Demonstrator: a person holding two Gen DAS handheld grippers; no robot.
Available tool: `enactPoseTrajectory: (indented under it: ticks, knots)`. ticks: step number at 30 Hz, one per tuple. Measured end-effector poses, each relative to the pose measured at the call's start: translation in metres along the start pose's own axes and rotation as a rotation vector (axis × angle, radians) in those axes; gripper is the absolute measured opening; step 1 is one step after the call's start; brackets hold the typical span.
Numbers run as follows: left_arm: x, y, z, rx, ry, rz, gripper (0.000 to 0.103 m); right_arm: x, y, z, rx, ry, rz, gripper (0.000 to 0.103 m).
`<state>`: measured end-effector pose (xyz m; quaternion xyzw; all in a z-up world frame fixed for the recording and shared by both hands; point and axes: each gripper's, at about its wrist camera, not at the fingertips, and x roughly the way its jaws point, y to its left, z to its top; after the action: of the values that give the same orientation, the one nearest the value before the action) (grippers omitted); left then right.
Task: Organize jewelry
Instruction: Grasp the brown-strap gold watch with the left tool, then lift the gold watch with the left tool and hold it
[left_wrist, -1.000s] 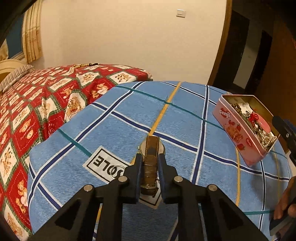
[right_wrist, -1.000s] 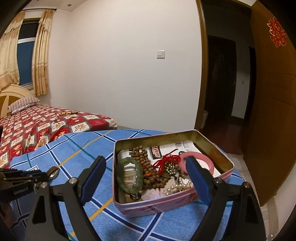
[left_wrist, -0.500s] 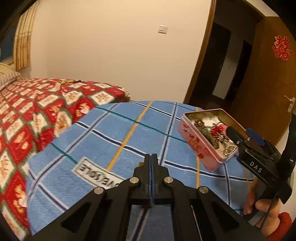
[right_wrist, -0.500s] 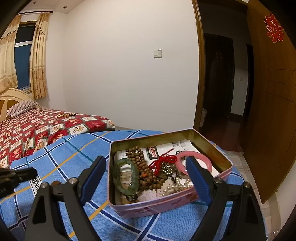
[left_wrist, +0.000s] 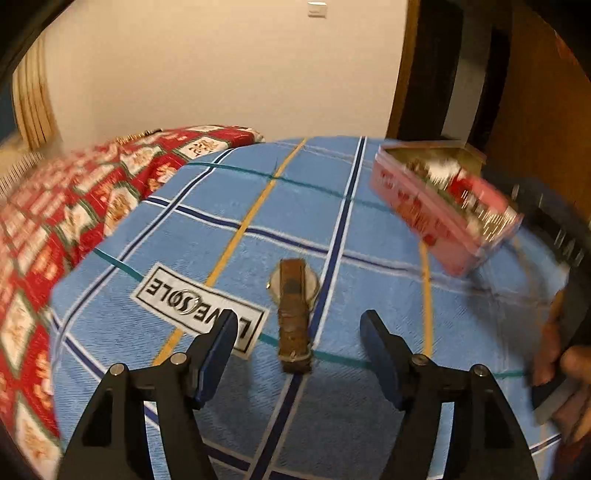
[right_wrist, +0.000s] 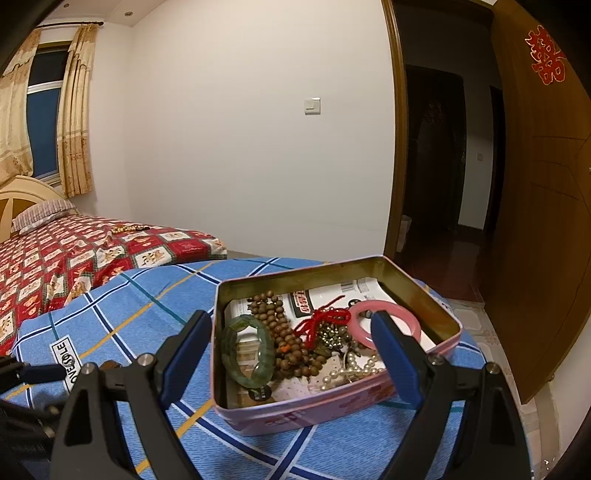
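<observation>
**The watch lies free, the tin waits**

We hold the left tongs (left_wrist: 295, 343) released above the watch (left_wrist: 293, 314), which lies flat on the blue blanket (left_wrist: 369, 424), apart from the pink tin (right_wrist: 295, 417). The right tongs (right_wrist: 291, 354) gape wide in front of the tin, grasping nothing. We judge the next move: choose one piece, perhaps the green bracelet (right_wrist: 248, 350), and close gently on it.

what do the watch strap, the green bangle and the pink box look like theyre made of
Watch strap: probably worn leather, brown, matte and cracked-looking, though motion blur leaves it open.
Green bangle: jade-like stone or glass, translucent with a glossy sheen.
Pink box: seemingly a printed metal tin, with thin walls, a rolled rim and a dull gold-toned inside.
</observation>
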<state>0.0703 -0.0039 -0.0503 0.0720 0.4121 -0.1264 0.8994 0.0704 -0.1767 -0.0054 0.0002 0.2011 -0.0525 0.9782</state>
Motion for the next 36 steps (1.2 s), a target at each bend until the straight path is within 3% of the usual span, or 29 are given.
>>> enactPoseTrajectory:
  ticks: [1, 3, 7, 10, 16, 22, 27, 29, 31, 36]
  knots:
    - [0.002, -0.003, -0.002, 0.018, 0.016, 0.014, 0.026, 0.001, -0.001, 0.0, 0.003, 0.002, -0.001, 0.09]
    - [0.006, -0.002, -0.003, -0.001, 0.048, -0.001, 0.018, 0.001, -0.003, 0.0, 0.009, 0.003, -0.004, 0.09]
    - [0.004, 0.005, -0.003, -0.035, 0.035, -0.023, 0.018, 0.001, -0.007, 0.001, 0.021, 0.003, -0.008, 0.09]
    - [-0.018, 0.013, 0.001, -0.08, -0.039, -0.083, 0.018, 0.001, -0.009, 0.001, 0.027, -0.001, -0.01, 0.09]
    - [-0.066, 0.014, 0.022, -0.053, -0.121, -0.103, 0.018, 0.001, -0.009, 0.001, 0.027, -0.003, -0.009, 0.09]
    - [-0.029, 0.019, 0.025, -0.081, -0.041, -0.108, 0.018, 0.001, -0.009, 0.001, 0.023, -0.002, -0.01, 0.09]
    - [-0.005, 0.015, 0.017, -0.046, -0.009, -0.09, 0.018, 0.002, -0.011, 0.001, 0.033, 0.002, -0.009, 0.09]
    - [0.0, 0.015, 0.013, -0.034, -0.007, -0.072, 0.024, 0.002, -0.011, 0.001, 0.035, 0.004, -0.008, 0.09]
    - [0.003, 0.018, 0.01, -0.052, 0.006, -0.084, 0.038, 0.002, -0.011, 0.001, 0.034, 0.003, -0.008, 0.09]
    - [0.011, 0.02, 0.004, -0.092, 0.024, -0.086, 0.045, 0.002, -0.011, 0.001, 0.036, 0.0, -0.009, 0.09]
